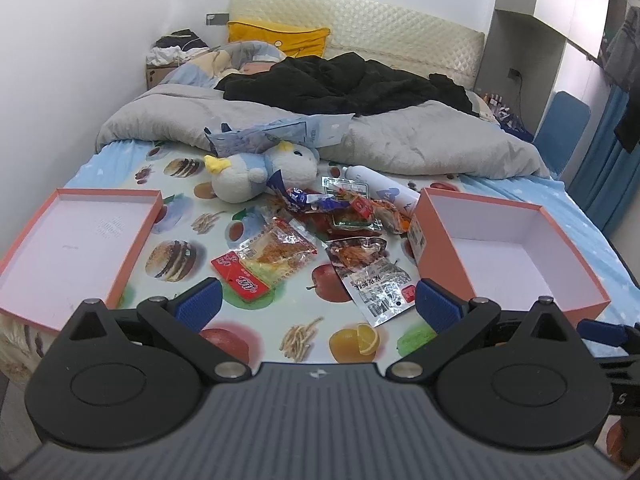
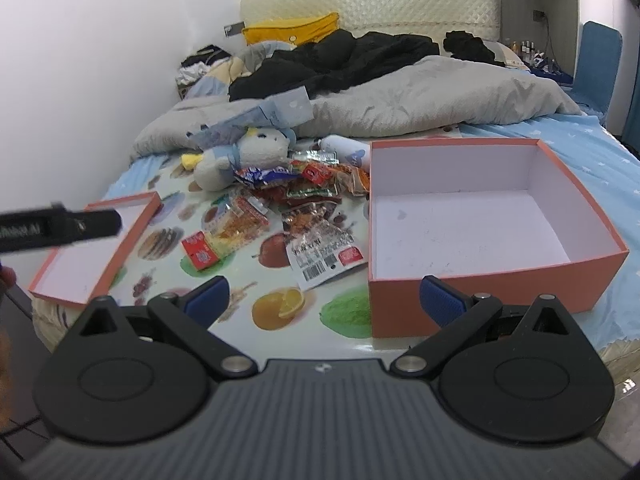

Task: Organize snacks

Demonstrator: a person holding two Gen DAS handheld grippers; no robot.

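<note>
A heap of snack packets (image 1: pixel 340 216) lies mid-bed on a fruit-print sheet; it also shows in the right wrist view (image 2: pixel 296 196). A red and clear packet (image 1: pixel 264 262) and a barcode packet (image 1: pixel 372 276) lie nearest. An empty orange box (image 1: pixel 516 256) stands on the right, seen close in the right wrist view (image 2: pixel 480 216). Its shallow lid (image 1: pixel 76 240) lies on the left. My left gripper (image 1: pixel 318 300) is open and empty, just short of the packets. My right gripper (image 2: pixel 324 298) is open and empty at the box's near left corner.
A plush toy (image 1: pixel 260 172) and a white bottle (image 1: pixel 384 188) lie behind the packets. A grey duvet (image 1: pixel 400 136) and black clothes (image 1: pixel 344 84) cover the far bed. The left gripper's body (image 2: pixel 60 226) shows at the left edge. A blue chair (image 1: pixel 560 128) stands right.
</note>
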